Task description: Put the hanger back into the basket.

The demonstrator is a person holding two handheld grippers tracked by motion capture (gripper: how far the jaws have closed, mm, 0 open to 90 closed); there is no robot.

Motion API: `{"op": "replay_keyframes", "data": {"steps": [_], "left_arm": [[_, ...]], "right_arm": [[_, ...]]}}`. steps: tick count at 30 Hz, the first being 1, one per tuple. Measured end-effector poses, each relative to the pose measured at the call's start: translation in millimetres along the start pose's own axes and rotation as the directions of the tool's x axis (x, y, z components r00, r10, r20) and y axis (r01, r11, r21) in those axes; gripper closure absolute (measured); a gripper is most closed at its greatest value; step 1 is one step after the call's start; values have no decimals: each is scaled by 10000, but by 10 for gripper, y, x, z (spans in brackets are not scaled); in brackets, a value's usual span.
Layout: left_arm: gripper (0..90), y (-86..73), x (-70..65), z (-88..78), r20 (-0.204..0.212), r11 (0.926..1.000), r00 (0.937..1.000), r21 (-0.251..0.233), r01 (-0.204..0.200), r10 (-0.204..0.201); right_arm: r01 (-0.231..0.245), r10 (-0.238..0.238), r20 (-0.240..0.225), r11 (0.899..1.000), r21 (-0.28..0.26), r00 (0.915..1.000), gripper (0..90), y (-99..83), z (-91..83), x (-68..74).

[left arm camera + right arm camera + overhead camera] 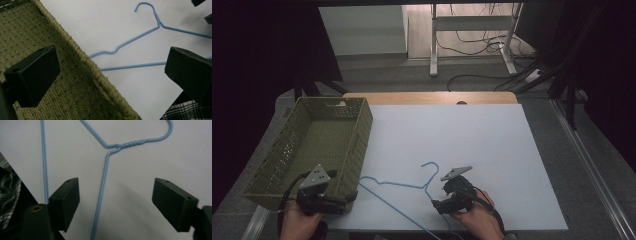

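The thin blue wire coat hanger (404,192) lies flat on the white bench (472,150), just beside the woven olive-green basket (319,142). The right claw (115,203) stands open, one hanger arm between its jaws, apparently untouched. The left claw (110,77) stands open over the basket's rim.

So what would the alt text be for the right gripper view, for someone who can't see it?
A blue wire hanger lies flat on a white table, one of its arms running between the two open black jaws of the right hand-held gripper, which do not press on it. The hanger's hook curls toward the upper right.
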State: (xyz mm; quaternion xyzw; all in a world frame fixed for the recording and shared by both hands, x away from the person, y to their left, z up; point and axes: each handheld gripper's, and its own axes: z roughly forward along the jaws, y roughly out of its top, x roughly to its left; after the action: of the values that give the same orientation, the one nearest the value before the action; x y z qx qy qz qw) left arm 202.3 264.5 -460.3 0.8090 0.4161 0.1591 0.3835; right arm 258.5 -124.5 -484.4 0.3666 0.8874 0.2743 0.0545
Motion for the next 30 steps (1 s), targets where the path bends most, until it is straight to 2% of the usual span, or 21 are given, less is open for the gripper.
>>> {"op": "replay_keyframes", "data": {"steps": [1,2,4,5,7,8,13,17,19,23,26,29,30], "left_arm": [[0,1,-1,3,0,10000,10000,21,-19,19],[0,1,-1,3,0,10000,10000,21,-19,19],[0,1,-2,5,1,10000,10000,18,-26,26],[0,1,-3,5,-7,10000,10000,18,-27,27],[0,1,-1,5,-15,10000,10000,16,-27,27],[0,0,-1,5,-17,10000,10000,23,-31,31],[1,-1,-3,8,-25,10000,10000,21,-34,34],[1,0,-5,8,-42,10000,10000,24,-44,44],[1,1,-7,8,-51,10000,10000,25,-50,50],[1,6,-12,9,-42,10000,10000,-19,-29,28],[1,14,-22,8,-152,10000,9999,-41,-78,78],[2,34,-39,-6,-261,9998,9995,-135,-154,151],[3,34,-39,-6,-261,9998,9995,-135,-154,151]], "right_arm": [[34,-34,34,9999,95,10000,298,17,50,18],[34,-34,34,9999,95,10000,298,17,50,18],[284,-287,94,9991,318,9995,406,34,132,64],[284,-287,94,9991,318,9995,406,34,132,64],[524,-538,239,9971,552,9983,525,44,215,106],[524,-538,239,9971,552,9983,525,44,215,106],[642,-666,361,9960,626,9971,663,38,305,146],[575,-598,403,9967,568,9974,727,28,344,180],[612,-647,596,9964,583,9961,769,26,355,197],[372,-409,693,9979,536,9968,851,25,362,215],[197,-240,827,9984,529,9963,862,26,363,233],[-189,159,724,9990,408,9972,865,23,362,215],[-189,159,724,9990,408,9972,865,23,362,215]]}}
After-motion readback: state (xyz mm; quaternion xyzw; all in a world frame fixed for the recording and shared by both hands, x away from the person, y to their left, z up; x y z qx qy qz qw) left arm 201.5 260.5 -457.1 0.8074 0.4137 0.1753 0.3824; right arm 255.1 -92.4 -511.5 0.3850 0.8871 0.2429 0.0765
